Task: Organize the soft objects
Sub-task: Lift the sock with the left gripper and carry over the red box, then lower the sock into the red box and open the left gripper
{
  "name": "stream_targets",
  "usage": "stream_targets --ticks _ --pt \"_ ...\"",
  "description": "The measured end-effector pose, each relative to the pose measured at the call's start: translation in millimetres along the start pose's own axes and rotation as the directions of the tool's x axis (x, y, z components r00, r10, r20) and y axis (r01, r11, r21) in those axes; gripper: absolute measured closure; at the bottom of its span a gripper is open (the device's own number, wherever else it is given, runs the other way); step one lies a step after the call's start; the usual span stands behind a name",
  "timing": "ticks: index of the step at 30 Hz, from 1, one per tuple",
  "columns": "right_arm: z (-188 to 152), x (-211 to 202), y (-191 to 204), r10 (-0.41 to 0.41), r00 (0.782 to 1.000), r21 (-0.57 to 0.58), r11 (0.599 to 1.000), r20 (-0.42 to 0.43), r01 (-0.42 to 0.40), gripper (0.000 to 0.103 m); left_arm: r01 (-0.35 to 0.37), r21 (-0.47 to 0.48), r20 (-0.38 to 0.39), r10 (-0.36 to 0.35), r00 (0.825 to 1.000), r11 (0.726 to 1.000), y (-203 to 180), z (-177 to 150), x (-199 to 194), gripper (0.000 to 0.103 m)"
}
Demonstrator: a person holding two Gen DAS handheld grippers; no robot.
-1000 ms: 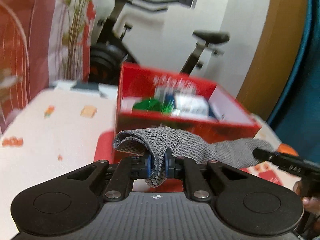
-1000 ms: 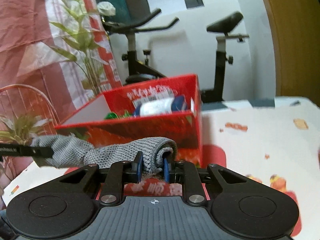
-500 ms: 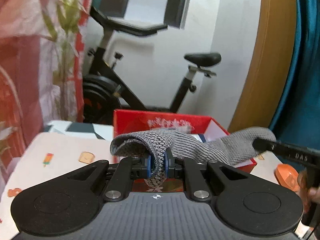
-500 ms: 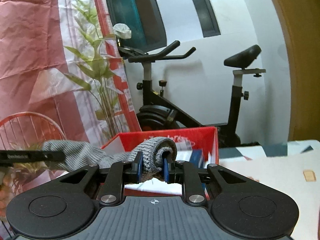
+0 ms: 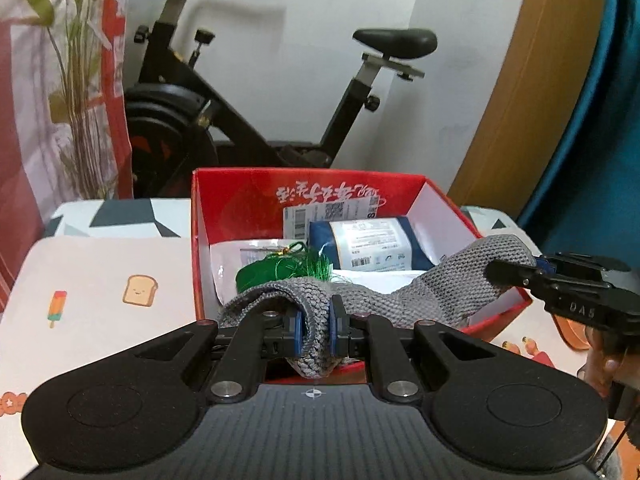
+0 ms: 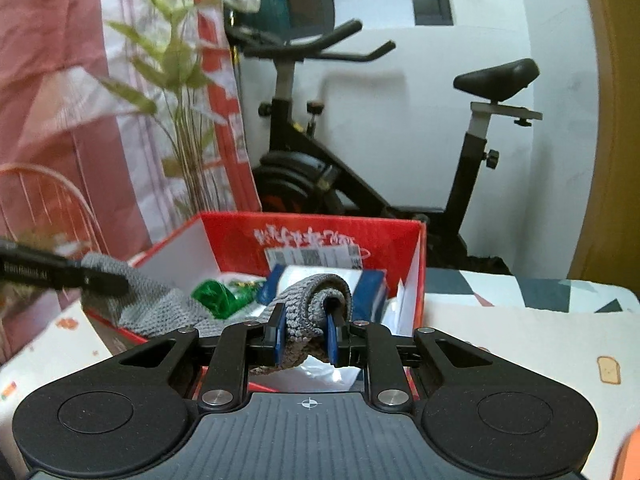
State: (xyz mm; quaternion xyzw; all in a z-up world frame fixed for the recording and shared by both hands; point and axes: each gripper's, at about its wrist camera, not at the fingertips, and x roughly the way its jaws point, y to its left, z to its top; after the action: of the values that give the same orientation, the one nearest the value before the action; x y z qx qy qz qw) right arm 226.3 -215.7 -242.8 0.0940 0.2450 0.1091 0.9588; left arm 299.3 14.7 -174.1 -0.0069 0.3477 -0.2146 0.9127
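A grey knitted cloth [image 5: 404, 298] hangs stretched between my two grippers, over the near rim of an open red box [image 5: 240, 200]. My left gripper [image 5: 314, 330] is shut on one end of it. My right gripper [image 6: 306, 334] is shut on the other end [image 6: 316, 300], and shows in the left wrist view [image 5: 516, 274] at the right. The box [image 6: 316, 236] holds white and blue packets [image 5: 372, 244] and a green tassel [image 5: 288, 268].
The box stands on a table with a white printed cloth [image 5: 100, 288]. An exercise bike [image 5: 248, 112] and a plant [image 5: 76, 92] stand behind it, by a red curtain. An orange object [image 5: 572, 330] lies right of the box.
Both grippers have carried the cloth up and forward, then tipped down; it now hangs over the open box, whose inside shows from above.
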Motion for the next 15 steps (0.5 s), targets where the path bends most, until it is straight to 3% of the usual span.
stream_targets --ticks 8,11,13,15 --pt "1 25 5 -0.022 0.996 -0.069 0.998 -0.089 0.016 0.085 -0.001 0.010 -0.097 0.001 0.995 1.000 0 2 36 0.087" --pt "2 30 5 -0.027 0.993 -0.097 0.995 -0.111 0.016 0.085 0.006 0.014 -0.100 -0.004 0.995 1.000 1 2 39 0.072" --pt "3 34 6 -0.030 0.992 -0.115 0.993 -0.123 0.016 0.085 0.029 0.023 -0.098 -0.026 0.995 0.999 2 2 38 0.053" --pt "5 37 5 -0.033 0.990 -0.127 0.992 -0.140 0.015 0.085 0.036 0.022 -0.087 -0.034 0.996 0.999 4 2 35 0.052"
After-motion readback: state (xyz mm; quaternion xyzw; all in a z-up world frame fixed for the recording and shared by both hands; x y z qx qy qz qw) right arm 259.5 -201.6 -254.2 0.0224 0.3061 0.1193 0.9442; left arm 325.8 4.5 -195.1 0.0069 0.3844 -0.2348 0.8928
